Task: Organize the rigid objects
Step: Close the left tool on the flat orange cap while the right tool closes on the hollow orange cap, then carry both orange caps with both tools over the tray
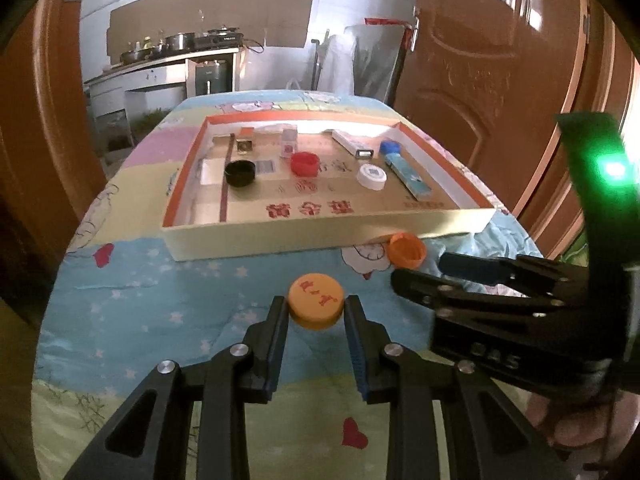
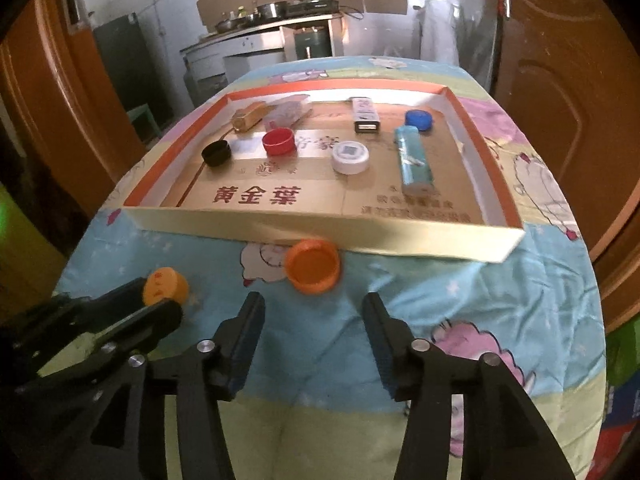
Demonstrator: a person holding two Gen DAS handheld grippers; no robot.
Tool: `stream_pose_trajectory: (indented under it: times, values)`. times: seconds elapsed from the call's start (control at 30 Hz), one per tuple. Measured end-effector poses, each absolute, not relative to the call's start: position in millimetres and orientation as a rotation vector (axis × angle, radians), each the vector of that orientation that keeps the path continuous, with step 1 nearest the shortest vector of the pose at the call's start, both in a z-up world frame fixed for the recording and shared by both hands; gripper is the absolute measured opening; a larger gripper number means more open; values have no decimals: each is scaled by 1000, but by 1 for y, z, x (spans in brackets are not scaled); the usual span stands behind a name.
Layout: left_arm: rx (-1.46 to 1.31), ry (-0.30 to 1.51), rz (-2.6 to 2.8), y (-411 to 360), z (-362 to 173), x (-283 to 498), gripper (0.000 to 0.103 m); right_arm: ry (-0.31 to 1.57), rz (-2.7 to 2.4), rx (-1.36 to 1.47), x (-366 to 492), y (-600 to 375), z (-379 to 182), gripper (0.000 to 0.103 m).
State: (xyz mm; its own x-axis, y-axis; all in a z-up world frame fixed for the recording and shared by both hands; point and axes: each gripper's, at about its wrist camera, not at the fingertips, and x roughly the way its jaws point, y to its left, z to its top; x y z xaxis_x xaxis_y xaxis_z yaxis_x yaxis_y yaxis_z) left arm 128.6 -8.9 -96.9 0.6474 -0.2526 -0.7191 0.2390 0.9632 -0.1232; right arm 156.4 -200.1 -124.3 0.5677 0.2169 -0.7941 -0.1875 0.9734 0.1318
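Note:
A yellow-orange bottle cap (image 1: 316, 300) with red print sits top up between my left gripper's (image 1: 316, 309) pads, just above the cartoon bedsheet; the gripper is shut on it. The right wrist view shows the same cap (image 2: 166, 286) in the left gripper (image 2: 162, 298) at lower left. A second orange cap (image 2: 314, 266) lies tilted, hollow side toward the camera, against the front wall of the cardboard tray (image 2: 400, 240). My right gripper (image 2: 314, 300) stands open just short of this cap with nothing between its fingers. The left wrist view has the right gripper (image 1: 418, 270) beside that cap (image 1: 406, 250).
The tray (image 1: 260, 242) holds a black cap (image 1: 239, 173), red cap (image 1: 304, 163), white cap (image 1: 372, 176), blue cap (image 1: 390, 147), a teal stick (image 1: 410, 174), a white plug-like box (image 1: 354, 146) and small bottles. Brown doors flank the table; a kitchen counter stands behind.

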Motion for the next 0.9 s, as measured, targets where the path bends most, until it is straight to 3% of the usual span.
stream_pose_trajectory:
  times: [0.27, 0.33, 0.9]
  values:
    - [-37, 814, -263, 4, -95, 129, 29, 931, 195, -16, 179, -187, -128, 51]
    - [-44, 816, -258, 7, -96, 130, 29, 921, 173, -37, 178, -184, -129, 31]
    - [-44, 799, -251, 9, -92, 123, 29, 882, 190, 30, 148, -194, -117, 30]
